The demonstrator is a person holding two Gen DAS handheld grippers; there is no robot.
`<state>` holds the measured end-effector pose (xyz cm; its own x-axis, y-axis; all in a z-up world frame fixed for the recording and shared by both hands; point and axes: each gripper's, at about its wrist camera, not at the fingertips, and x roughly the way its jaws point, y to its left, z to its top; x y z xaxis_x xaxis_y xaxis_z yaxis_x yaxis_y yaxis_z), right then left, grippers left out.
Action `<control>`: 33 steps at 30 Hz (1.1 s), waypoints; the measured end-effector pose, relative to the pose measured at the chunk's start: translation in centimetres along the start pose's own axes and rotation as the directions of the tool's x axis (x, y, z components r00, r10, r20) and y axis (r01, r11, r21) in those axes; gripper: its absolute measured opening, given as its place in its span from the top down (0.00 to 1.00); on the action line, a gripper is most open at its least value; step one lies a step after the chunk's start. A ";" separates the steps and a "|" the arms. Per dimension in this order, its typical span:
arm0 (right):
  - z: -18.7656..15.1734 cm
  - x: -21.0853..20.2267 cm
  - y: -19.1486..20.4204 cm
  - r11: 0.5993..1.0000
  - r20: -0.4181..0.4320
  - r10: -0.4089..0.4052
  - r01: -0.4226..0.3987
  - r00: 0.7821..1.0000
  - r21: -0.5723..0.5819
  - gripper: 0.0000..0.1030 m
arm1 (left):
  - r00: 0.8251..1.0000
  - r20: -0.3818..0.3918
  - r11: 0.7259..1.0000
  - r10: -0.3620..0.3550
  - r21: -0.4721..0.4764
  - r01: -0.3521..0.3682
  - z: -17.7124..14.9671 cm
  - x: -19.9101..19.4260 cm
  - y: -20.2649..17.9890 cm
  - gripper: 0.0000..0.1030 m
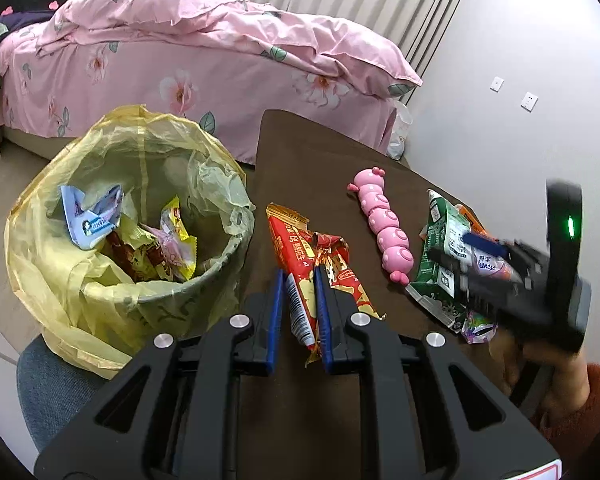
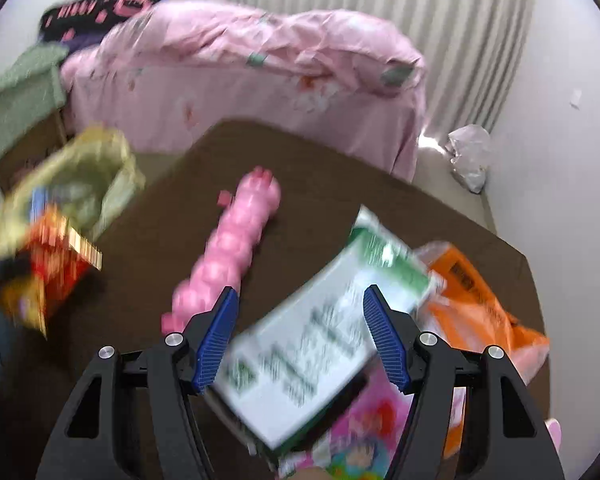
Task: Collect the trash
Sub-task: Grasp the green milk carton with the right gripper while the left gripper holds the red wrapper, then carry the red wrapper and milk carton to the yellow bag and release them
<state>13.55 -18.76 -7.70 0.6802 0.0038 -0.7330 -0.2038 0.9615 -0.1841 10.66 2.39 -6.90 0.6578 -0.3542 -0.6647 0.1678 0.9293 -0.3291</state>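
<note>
My left gripper (image 1: 298, 278) is shut on a red snack wrapper (image 1: 296, 248) at the left edge of the brown table (image 1: 300, 160), beside the bin with a yellow bag (image 1: 112, 216) that holds several wrappers. My right gripper (image 2: 300, 300) is open, its jaws wide on either side of a green and white carton (image 2: 320, 332) that lies on the table. The right wrist view is blurred. The right gripper also shows in the left wrist view (image 1: 488, 252) over the carton (image 1: 440, 256).
A pink caterpillar toy (image 1: 384, 224) lies mid-table, also in the right wrist view (image 2: 228, 252). An orange packet (image 2: 476, 300) and a pink printed packet (image 2: 364, 436) lie by the carton. A pink bed (image 1: 204, 68) stands behind the table. A white bag (image 2: 468, 156) sits by the wall.
</note>
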 end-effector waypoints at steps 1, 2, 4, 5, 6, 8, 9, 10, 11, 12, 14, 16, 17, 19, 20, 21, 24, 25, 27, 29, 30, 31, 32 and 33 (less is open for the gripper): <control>-1.0 -0.5 0.0 1.000 -0.009 0.009 -0.009 1.000 -0.017 0.42 | 1.000 -0.003 1.000 -0.003 0.001 0.003 0.0 0.1 0.0 0.86; -1.8 -0.9 0.0 0.999 -0.013 0.008 -0.009 1.000 -0.033 0.42 | 1.000 -0.006 1.000 -0.006 0.003 0.006 -0.1 0.1 -0.1 0.86; -3.4 -1.9 -0.6 0.997 -0.032 -0.013 0.010 0.999 -0.073 0.42 | 1.000 -0.012 1.000 -0.014 0.002 0.014 -0.2 0.3 -0.3 0.86; -3.7 -2.4 -0.9 0.997 -0.034 -0.021 0.019 0.999 -0.081 0.42 | 1.000 -0.017 1.000 -0.019 -0.001 0.019 -0.2 0.5 -0.4 0.86; -4.0 -3.2 -1.5 0.997 -0.021 -0.025 0.023 0.999 -0.077 0.42 | 1.000 -0.021 1.000 -0.023 -0.001 0.023 -0.3 0.6 -0.5 0.86; -3.9 -4.7 -3.1 1.000 0.017 -0.005 0.005 1.000 -0.010 0.42 | 0.999 -0.031 1.000 -0.028 0.004 0.028 -0.4 1.0 -0.8 0.86; -3.4 -5.5 -4.6 0.997 0.045 0.025 -0.028 0.999 0.073 0.42 | 0.999 -0.033 1.000 -0.028 0.008 0.029 -0.4 1.1 -0.9 0.86; -3.1 -5.7 -5.5 0.991 0.064 0.039 -0.047 0.997 0.126 0.42 | 0.999 -0.035 0.999 -0.030 0.013 0.030 -0.5 1.1 -1.1 0.86; -2.6 -5.5 -6.5 0.981 0.072 0.047 -0.059 0.996 0.185 0.42 | 0.999 -0.034 0.999 -0.032 0.018 0.032 -0.5 1.1 -1.3 0.86; -2.4 -5.2 -7.0 0.975 0.066 0.049 -0.062 0.997 0.214 0.41 | 0.999 -0.032 0.999 -0.033 0.022 0.034 -0.5 1.1 -1.4 0.86; -1.4 -3.3 -7.5 0.965 0.018 0.080 -0.082 0.997 0.249 0.41 | 0.999 -0.027 0.999 -0.036 0.032 0.037 -0.6 0.9 -1.6 0.86; -0.5 -0.7 -7.4 0.961 -0.058 0.126 -0.107 0.990 0.256 0.41 | 0.999 -0.024 0.999 -0.038 0.038 0.039 -0.5 0.7 -1.7 0.86; -0.3 0.1 -7.4 0.957 -0.077 0.133 -0.108 0.988 0.268 0.41 | 0.999 -0.023 0.998 -0.040 0.039 0.040 -0.5 0.6 -1.7 0.86; 0.2 2.0 -7.3 0.949 -0.114 0.152 -0.112 0.982 0.295 0.40 | 0.999 -0.024 0.998 -0.041 0.038 0.041 -0.5 0.7 -1.6 0.86; 0.4 2.7 -7.2 0.949 -0.127 0.147 -0.104 0.981 0.296 0.40 | 0.999 -0.024 0.999 -0.039 0.036 0.039 -0.5 0.7 -1.7 0.86; 0.6 3.3 -7.0 0.953 -0.142 0.134 -0.088 0.981 0.289 0.40 | 0.999 -0.026 0.999 -0.040 0.035 0.041 -0.5 0.7 -1.6 0.86; 1.2 3.9 -6.3 0.961 -0.142 0.141 -0.102 0.980 0.256 0.40 | 0.999 -0.030 0.999 -0.041 0.028 0.042 -0.4 0.7 -1.4 0.86; 1.4 3.2 -5.9 0.962 -0.111 0.155 -0.124 0.982 0.242 0.40 | 0.999 -0.028 0.999 -0.042 0.025 0.042 -0.4 0.5 -1.3 0.86; 1.9 1.1 -5.3 0.969 -0.041 0.153 -0.141 0.987 0.203 0.40 | 0.999 -0.021 0.999 -0.046 0.019 0.046 -0.3 0.3 -1.0 0.86; 2.3 -0.9 -4.9 0.975 0.015 0.141 -0.141 0.990 0.172 0.40 | 0.999 -0.014 0.999 -0.050 0.010 0.051 -0.2 0.2 -0.8 0.86; 2.4 -2.3 -4.5 0.976 0.052 0.150 -0.156 0.987 0.153 0.40 | 0.998 -0.011 0.998 -0.056 0.007 0.056 -0.1 0.1 -0.8 0.86; 2.5 -2.9 -4.5 0.975 0.072 0.163 -0.172 0.984 0.139 0.40 | 0.998 -0.008 0.998 -0.063 0.006 0.063 -0.1 -0.1 -0.7 0.86; 2.5 -3.7 -4.2 0.975 0.095 0.178 -0.189 0.979 0.120 0.41 | 0.997 -0.005 0.997 -0.071 0.006 0.071 0.0 -0.3 -0.8 0.86; 2.4 -4.6 -3.9 0.975 0.116 0.189 -0.200 0.975 0.097 0.41 | 0.997 -0.001 0.997 -0.077 0.010 0.077 0.1 -0.5 -1.0 0.86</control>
<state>12.91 -21.84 -2.06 0.7067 0.2170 -0.6735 -0.2666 0.9633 0.0307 10.22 1.68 -6.17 0.6424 -0.4249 -0.6378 0.2253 0.9001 -0.3728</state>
